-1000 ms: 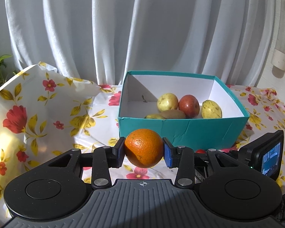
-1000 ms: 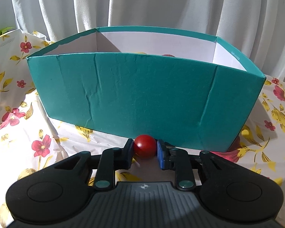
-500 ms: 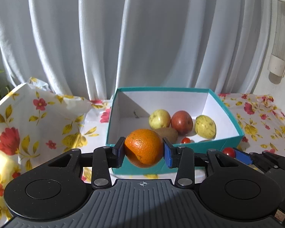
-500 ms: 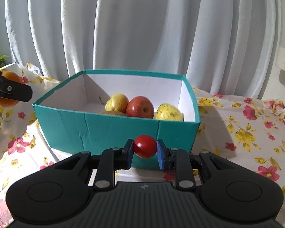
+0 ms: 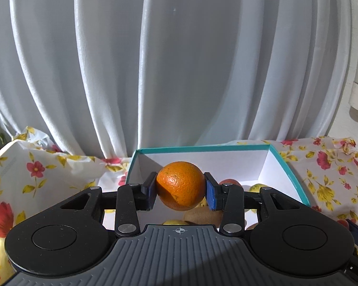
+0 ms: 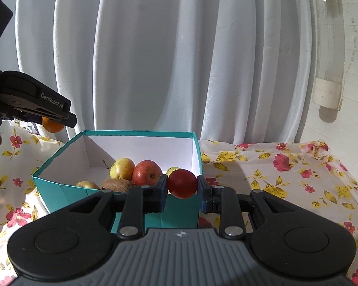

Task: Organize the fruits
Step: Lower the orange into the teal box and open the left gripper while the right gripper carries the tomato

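Note:
My left gripper (image 5: 180, 187) is shut on an orange (image 5: 180, 186) and holds it in the air above the open teal box (image 5: 291, 174). The left gripper with the orange (image 6: 52, 126) also shows at the left of the right wrist view. My right gripper (image 6: 182, 184) is shut on a small red tomato (image 6: 182, 183), raised at the box's near right corner (image 6: 179, 212). Inside the box lie a yellow pear (image 6: 121, 168), a red apple (image 6: 146, 172), a kiwi (image 6: 118, 185) and other yellow fruit (image 6: 87, 185).
The table wears a white cloth with red and yellow flowers (image 6: 286, 174). A white curtain (image 6: 179, 59) hangs behind. A crumpled floral sheet (image 5: 23, 174) rises at the left. A clear tube (image 6: 329, 47) is fixed to the right wall.
Both grippers have risen and moved forward with their fruit. The orange now hangs over the box, and the tomato has lifted from below the front wall to the rim's right corner.

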`<action>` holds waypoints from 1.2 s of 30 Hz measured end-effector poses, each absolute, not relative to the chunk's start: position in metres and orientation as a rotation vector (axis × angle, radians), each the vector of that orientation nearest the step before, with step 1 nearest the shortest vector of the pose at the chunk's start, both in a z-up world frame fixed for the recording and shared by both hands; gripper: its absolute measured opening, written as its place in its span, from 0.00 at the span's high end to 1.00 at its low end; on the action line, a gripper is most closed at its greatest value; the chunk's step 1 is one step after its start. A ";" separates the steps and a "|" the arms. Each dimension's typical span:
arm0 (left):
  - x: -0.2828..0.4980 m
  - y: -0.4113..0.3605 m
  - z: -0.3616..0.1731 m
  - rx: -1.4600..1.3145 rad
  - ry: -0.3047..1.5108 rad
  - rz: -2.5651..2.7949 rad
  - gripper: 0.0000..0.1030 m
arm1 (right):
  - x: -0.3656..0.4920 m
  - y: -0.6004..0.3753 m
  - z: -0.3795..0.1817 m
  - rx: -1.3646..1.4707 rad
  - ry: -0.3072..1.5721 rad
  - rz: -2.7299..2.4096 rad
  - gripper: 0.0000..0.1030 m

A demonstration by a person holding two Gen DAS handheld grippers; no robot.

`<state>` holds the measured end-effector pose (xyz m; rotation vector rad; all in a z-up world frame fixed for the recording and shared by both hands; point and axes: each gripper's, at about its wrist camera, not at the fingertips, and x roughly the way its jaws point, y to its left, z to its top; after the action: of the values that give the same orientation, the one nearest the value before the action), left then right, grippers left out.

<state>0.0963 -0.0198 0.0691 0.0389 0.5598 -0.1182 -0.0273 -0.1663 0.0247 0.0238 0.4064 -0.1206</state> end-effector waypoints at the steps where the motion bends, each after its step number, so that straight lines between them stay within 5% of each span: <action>1: 0.099 -0.022 0.068 0.042 0.563 -0.118 0.57 | -0.028 -0.168 0.025 0.025 0.407 -0.125 0.76; 36: 0.170 -0.035 -0.010 0.095 0.693 -0.114 0.57 | -0.026 -0.176 0.033 0.036 0.375 -0.156 0.76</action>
<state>0.1701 -0.0346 -0.0097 0.0948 0.6933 -0.1138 -0.0259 -0.1760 0.0334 0.0357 0.3751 -0.1556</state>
